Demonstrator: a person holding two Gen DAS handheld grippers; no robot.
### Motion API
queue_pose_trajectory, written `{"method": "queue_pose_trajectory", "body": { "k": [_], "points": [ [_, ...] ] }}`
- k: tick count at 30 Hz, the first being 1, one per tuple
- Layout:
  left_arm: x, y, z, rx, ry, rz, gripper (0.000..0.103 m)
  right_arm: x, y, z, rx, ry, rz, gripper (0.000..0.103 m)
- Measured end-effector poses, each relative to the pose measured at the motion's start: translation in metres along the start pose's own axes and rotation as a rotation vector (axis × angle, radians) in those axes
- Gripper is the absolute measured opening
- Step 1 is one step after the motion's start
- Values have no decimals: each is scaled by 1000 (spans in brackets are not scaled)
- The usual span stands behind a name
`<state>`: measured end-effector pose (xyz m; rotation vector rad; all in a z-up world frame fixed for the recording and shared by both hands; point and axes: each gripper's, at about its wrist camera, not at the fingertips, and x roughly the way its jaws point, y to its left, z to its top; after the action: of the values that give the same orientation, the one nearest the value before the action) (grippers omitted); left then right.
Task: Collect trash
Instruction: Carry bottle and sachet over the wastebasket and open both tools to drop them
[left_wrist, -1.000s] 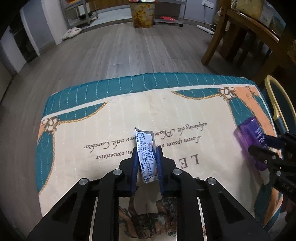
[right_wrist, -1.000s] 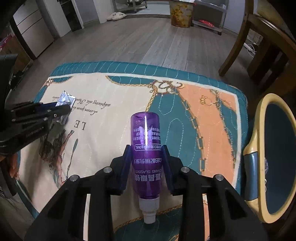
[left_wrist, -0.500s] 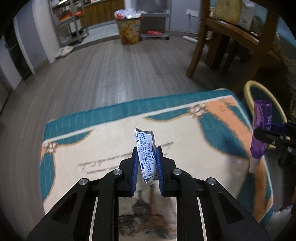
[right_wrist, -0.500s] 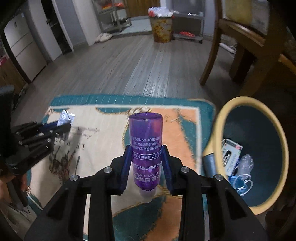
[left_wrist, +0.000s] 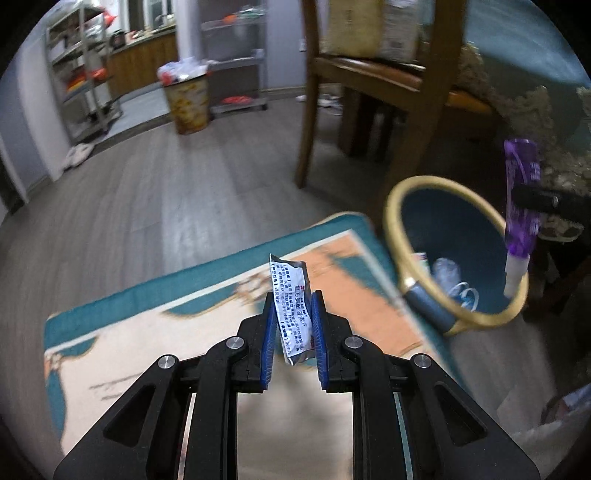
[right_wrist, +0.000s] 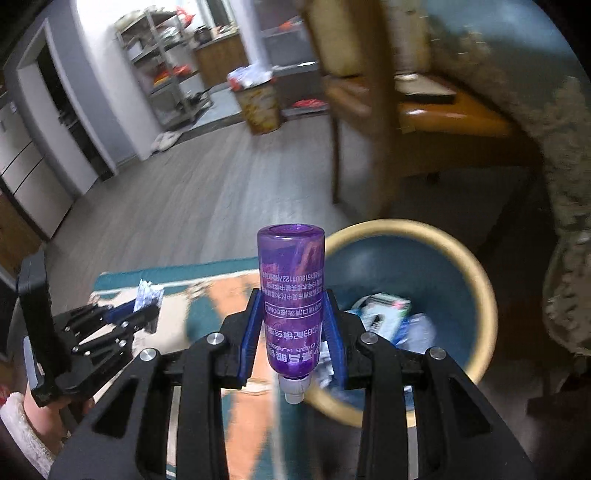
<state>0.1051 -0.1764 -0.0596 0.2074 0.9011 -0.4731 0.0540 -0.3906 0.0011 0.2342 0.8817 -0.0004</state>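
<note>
My left gripper (left_wrist: 291, 314) is shut on a silver foil sachet (left_wrist: 290, 295) with blue print, held upright above the rug's right end. My right gripper (right_wrist: 291, 317) is shut on a purple spray bottle (right_wrist: 291, 291), nozzle toward the camera, held just left of the bin's mouth. The blue waste bin (left_wrist: 406, 284) with a yellow rim (right_wrist: 480, 280) stands beside the rug and holds several pieces of trash. In the left wrist view the bottle (left_wrist: 522, 199) hangs over the bin's right rim. In the right wrist view the left gripper (right_wrist: 136, 314) with the sachet (right_wrist: 147, 297) shows at the left.
A teal, cream and orange rug (left_wrist: 147, 332) lies on the grey wood floor (left_wrist: 166, 206). A wooden chair (left_wrist: 369, 92) stands right behind the bin. A full patterned bin (left_wrist: 186, 103) and metal shelves (left_wrist: 85, 74) stand far back. A person's sleeve (right_wrist: 18, 424) is at lower left.
Both grippers have risen and swung right from over the rug toward the blue bin, still holding the sachet and the bottle. The bin's inside has come into view.
</note>
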Motion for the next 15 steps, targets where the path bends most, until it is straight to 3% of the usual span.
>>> {"method": "queue_pose_trajectory", "body": {
  "k": [4, 8, 15],
  "points": [
    [10, -38, 12, 44, -12, -63, 20, -5, -45, 4, 50, -11, -58, 32],
    [22, -73, 19, 87, -11, -131, 20, 9, -80, -3, 97, 36, -111, 32],
    [47, -124, 20, 157, 15, -250, 20, 41, -108, -18, 149, 139, -109, 32]
  ]
}}
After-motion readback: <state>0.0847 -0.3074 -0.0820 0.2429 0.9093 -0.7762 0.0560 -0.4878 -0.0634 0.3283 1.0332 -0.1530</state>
